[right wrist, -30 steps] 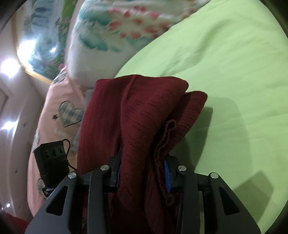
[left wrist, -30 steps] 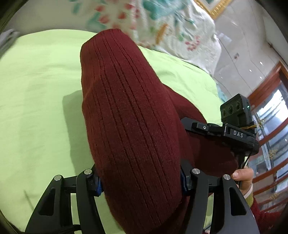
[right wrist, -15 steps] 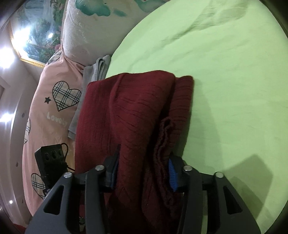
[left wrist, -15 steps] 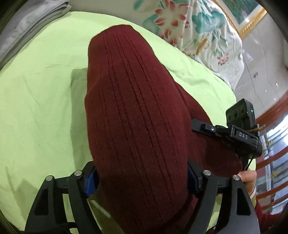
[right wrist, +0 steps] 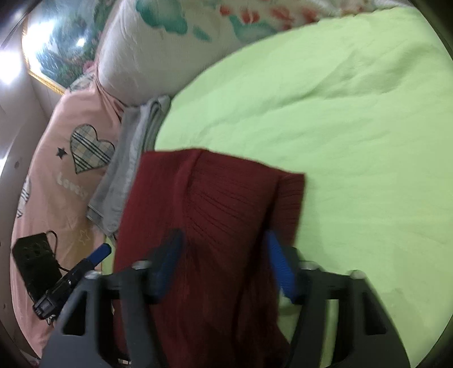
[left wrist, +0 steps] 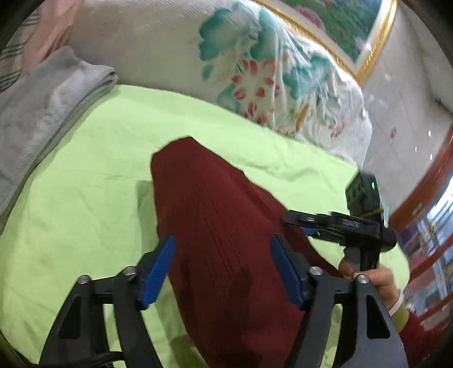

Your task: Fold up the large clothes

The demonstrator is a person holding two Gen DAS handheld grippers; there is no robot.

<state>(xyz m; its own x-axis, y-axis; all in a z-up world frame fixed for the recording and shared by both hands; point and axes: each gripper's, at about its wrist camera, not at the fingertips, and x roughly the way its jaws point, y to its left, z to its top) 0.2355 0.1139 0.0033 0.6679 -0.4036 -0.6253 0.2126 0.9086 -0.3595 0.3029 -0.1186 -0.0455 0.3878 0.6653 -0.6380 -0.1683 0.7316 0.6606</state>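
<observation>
- Left gripper (left wrist: pixel 223 263): jaws spread wide, blue pads (left wrist: pixel 157 271) clear of the fabric on both sides; nothing held.
- Right gripper (right wrist: pixel 223 261): jaws likewise parted, blue pads (right wrist: pixel 279 263) flanking the cloth; blurred, but apparently no grip.
- Sweater (left wrist: pixel 226 235): dark red ribbed knit, folded, lying on the sheet between the fingers of both grippers; extra folded layer showing along its right edge in the right wrist view (right wrist: pixel 215 215).
- Hand (left wrist: pixel 368 278): gripping the handle of the right gripper, at the sweater's right side.
- Sheet (left wrist: pixel 85 184): light green, creased, under the sweater.
- Towel (left wrist: pixel 42 113): grey, folded, at the sheet's left edge, near the sweater's far left corner.
- Floral pillow (left wrist: pixel 226 62): white with teal and red print, beyond the sheet.
- Pink pillow (right wrist: pixel 59 158): plaid heart patch, left of the towel.
- Picture (left wrist: pixel 348 25): gilt frame, on the wall behind.
</observation>
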